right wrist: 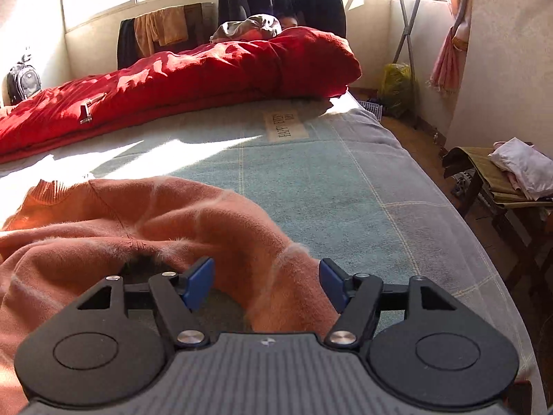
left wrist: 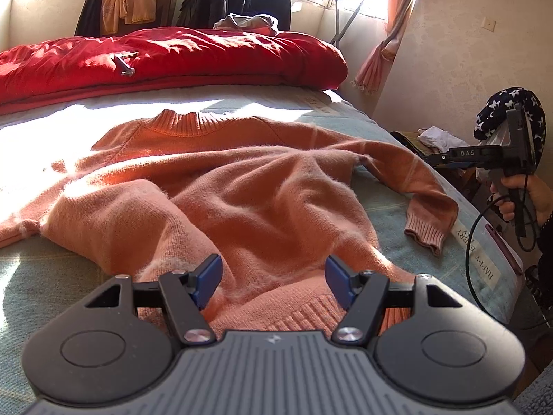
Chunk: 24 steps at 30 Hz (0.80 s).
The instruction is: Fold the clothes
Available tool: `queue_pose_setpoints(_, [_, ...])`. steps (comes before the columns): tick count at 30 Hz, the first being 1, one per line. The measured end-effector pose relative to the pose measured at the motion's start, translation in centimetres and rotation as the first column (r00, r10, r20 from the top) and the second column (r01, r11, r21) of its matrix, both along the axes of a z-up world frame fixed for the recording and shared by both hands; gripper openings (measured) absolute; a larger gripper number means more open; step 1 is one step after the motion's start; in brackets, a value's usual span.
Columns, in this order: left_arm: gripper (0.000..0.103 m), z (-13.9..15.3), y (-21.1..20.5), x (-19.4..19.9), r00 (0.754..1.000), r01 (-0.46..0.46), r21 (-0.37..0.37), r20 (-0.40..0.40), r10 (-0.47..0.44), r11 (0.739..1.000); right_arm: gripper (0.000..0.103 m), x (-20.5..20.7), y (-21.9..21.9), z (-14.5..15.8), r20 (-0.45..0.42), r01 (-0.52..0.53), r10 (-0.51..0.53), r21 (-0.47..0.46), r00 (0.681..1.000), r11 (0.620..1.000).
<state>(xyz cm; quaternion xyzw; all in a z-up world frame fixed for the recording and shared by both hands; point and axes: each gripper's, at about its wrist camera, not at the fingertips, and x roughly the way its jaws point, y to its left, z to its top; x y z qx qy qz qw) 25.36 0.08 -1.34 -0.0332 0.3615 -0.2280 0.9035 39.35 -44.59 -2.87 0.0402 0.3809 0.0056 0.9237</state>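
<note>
Left wrist view: your left tongs (left wrist: 273,278) stand wide apart with nothing between the blue pads; they hover just over the ribbed hem of the orange sweater (left wrist: 242,180), and whether they touch the knit you cannot tell from here. The sweater lies spread but rumpled on the bed (left wrist: 390,204), collar toward the red quilt (left wrist: 172,58), one sleeve (left wrist: 425,200) bent out toward the bed's edge. Your right hand (left wrist: 522,193) carries its tool off past that edge. If you take the hem, pinch only a shallow bite of the ribbing and pull the creases flat before any fold, since fuzzy knit drags and bunches.

Right wrist view: your right tongs (right wrist: 266,282) are equally wide apart and hold nothing; a raised roll of the sweater (right wrist: 193,228) sits between and under the pads. Judge which layer you are over before closing, so you catch the sleeve alone and not the body beneath.
</note>
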Motion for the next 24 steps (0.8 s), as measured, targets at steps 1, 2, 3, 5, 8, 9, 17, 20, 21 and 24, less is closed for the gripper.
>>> queue_pose_setpoints(1, [0.066, 0.0, -0.2, 0.1, 1.0, 0.006, -0.001, 0.0, -0.006, 1.0, 0.072, -0.7, -0.4, -0.5, -0.01, 0.022, -0.022, 0.016, 1.0, 1.0])
queue_pose_setpoints(2, [0.066, -0.1, -0.4, 0.2, 1.0, 0.012, -0.002, -0.001, -0.012, 1.0, 0.072, -1.4, -0.7, -1.1, -0.021, 0.045, -0.044, 0.031, 0.999, 0.999])
queue_pose_setpoints(3, [0.066, -0.2, -0.6, 0.3, 1.0, 0.017, -0.003, -0.002, -0.017, 1.0, 0.072, -2.1, -1.1, -1.6, -0.032, 0.067, -0.066, 0.047, 0.997, 0.997])
queue_pose_setpoints(5, [0.066, -0.3, -1.0, 0.5, 1.0, 0.029, -0.003, -0.008, -0.029, 1.0, 0.072, -3.6, -1.9, -2.7, -0.056, 0.112, -0.108, 0.077, 0.993, 0.991])
queue_pose_setpoints(8, [0.066, -0.5, -1.5, 0.7, 0.999, 0.043, -0.002, -0.018, -0.043, 0.999, 0.072, -5.7, -3.0, -4.2, -0.093, 0.181, -0.17, 0.119, 0.981, 0.976])
queue_pose_setpoints(9, [0.066, -0.6, -1.6, 0.7, 0.999, 0.047, -0.001, -0.021, -0.047, 0.999, 0.072, -6.1, -3.4, -5.0, -0.106, 0.202, -0.186, 0.17, 0.977, 0.965])
queue_pose_setpoints(17, [0.066, -1.0, -2.4, 0.4, 0.997, 0.062, 0.004, -0.037, -0.062, 0.998, 0.021, -5.5, -2.6, -6.5, -0.106, 0.176, -0.154, 0.255, 0.982, 0.951])
queue_pose_setpoints(20, [0.066, -0.9, -2.4, 0.2, 0.998, 0.059, 0.004, -0.034, -0.059, 0.998, 0.013, -5.1, -2.7, -5.8, -0.099, 0.165, -0.144, 0.256, 0.985, 0.953])
queue_pose_setpoints(21, [0.066, -0.8, -2.4, 0.2, 0.998, 0.057, 0.003, -0.033, -0.057, 0.998, 0.01, -5.1, -2.7, -5.4, -0.09, 0.162, -0.144, 0.251, 0.985, 0.954])
queue_pose_setpoints(24, [0.066, -0.7, -2.4, 0.1, 0.998, 0.054, 0.003, -0.031, -0.054, 0.999, 0.01, -5.2, -2.0, -3.7, -0.028, 0.118, -0.115, 0.238, 0.993, 0.964])
